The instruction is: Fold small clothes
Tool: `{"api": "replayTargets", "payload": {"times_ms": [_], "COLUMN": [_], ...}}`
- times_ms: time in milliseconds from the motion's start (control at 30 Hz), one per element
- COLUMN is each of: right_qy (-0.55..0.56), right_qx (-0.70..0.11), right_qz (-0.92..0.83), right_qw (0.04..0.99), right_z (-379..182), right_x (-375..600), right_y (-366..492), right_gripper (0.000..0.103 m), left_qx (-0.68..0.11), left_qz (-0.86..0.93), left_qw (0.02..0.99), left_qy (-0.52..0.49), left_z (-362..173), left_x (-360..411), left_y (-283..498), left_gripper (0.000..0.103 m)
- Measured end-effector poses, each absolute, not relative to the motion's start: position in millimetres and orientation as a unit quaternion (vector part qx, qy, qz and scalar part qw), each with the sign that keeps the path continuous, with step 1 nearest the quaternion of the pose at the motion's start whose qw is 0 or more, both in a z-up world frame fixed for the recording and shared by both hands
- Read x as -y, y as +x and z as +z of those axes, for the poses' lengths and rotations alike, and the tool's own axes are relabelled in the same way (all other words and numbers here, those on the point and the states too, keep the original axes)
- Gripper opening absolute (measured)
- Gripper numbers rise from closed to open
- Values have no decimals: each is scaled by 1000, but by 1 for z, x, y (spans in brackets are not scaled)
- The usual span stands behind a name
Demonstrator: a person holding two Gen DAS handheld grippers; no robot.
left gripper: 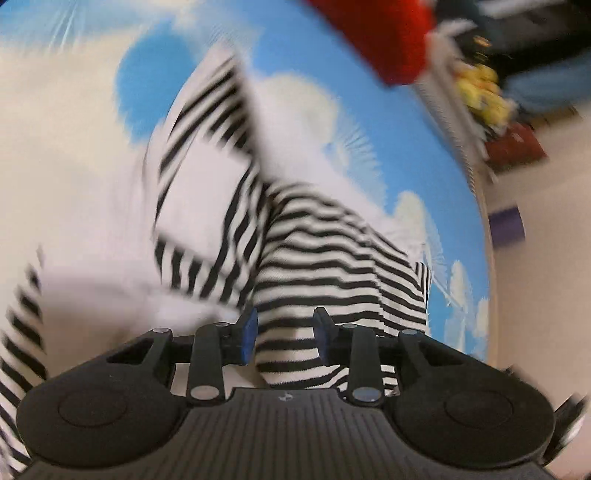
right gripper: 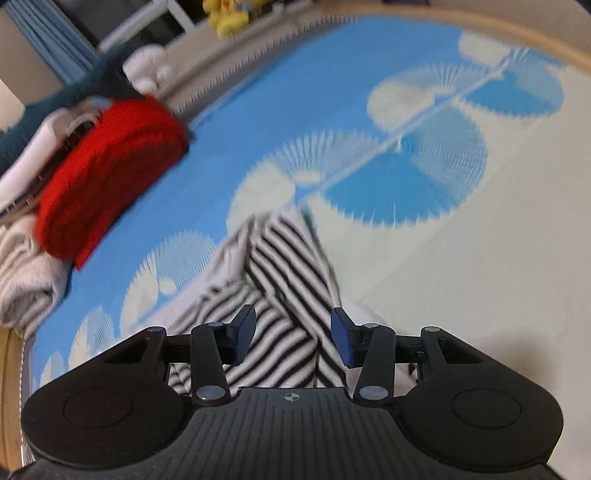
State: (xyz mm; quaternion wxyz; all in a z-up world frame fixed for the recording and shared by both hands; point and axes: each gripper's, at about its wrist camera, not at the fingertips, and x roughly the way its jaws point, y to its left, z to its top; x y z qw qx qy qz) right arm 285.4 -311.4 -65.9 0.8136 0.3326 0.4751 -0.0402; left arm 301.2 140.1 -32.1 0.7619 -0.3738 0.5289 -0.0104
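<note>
A small black-and-white striped garment (left gripper: pixel 314 266) lies bunched on a blue-and-white cloud-print mat (left gripper: pixel 314 74). My left gripper (left gripper: pixel 284 332) is open, its blue-padded jaws apart with striped cloth lying between and under them. In the right wrist view the same striped garment (right gripper: pixel 284 280) runs from the mat toward my right gripper (right gripper: pixel 293 332), which is open with cloth between its jaws. Both views are motion-blurred, so I cannot tell whether the pads touch the fabric.
A folded red cloth (right gripper: pixel 110 173) sits on a pile of folded white and grey clothes (right gripper: pixel 26 273) at the mat's far left; it also shows in the left wrist view (left gripper: pixel 384 33). Yellow plush toys (left gripper: pixel 484 92) and the mat's wooden rim (right gripper: pixel 535 40) lie beyond.
</note>
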Motion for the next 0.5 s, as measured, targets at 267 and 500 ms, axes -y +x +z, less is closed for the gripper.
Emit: {"api": "replayTargets", "payload": {"times_ms": [267, 500], "right_qy": [268, 246], "right_qx": [-519, -543], "right_qz": [-23, -8], "right_qw": [811, 803], "right_z": [-97, -120], "right_x": [288, 270], "right_y": [327, 345], "right_gripper": [52, 52], "left_qx": [-551, -567], "left_qz": [2, 15], "left_qw": [712, 687], "left_qy": [-435, -454], "left_z": [-65, -74], "left_x": [-154, -148], "left_y": [310, 311], "left_gripper": [45, 15]}}
